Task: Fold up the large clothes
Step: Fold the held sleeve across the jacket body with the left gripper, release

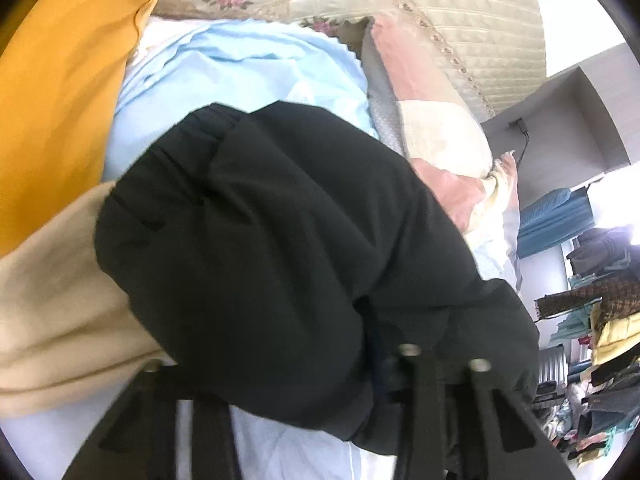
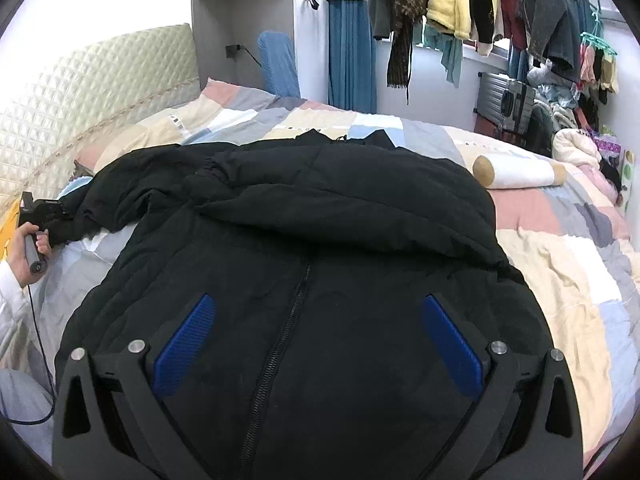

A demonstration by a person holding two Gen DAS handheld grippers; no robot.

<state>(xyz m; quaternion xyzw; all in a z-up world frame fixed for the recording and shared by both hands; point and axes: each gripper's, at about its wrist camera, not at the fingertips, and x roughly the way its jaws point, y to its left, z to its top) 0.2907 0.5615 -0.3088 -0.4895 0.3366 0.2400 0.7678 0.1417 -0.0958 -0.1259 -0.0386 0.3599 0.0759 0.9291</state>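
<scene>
A black puffer jacket (image 2: 320,216) lies front up on the bed, its zipper (image 2: 288,320) running toward me. My right gripper (image 2: 320,340) hovers just over the jacket's lower front, open, its blue pads (image 2: 186,344) wide apart with nothing pinched. One sleeve (image 2: 100,208) stretches left to my left gripper (image 2: 44,210), held by a hand (image 2: 28,240). In the left wrist view that sleeve (image 1: 280,220) bulges over my left gripper (image 1: 400,320). Its fingers sit close together and are buried in the black fabric, shut on it.
A patchwork quilt (image 2: 560,280) covers the bed, with a cylindrical bolster (image 2: 520,176) at the right. Quilted headboard (image 2: 100,92) stands at the left. A yellow pillow (image 1: 68,92), pale blue pillow (image 1: 240,72) and beige cloth (image 1: 60,300) lie near the sleeve. Hanging clothes (image 2: 500,8) crowd the far wall.
</scene>
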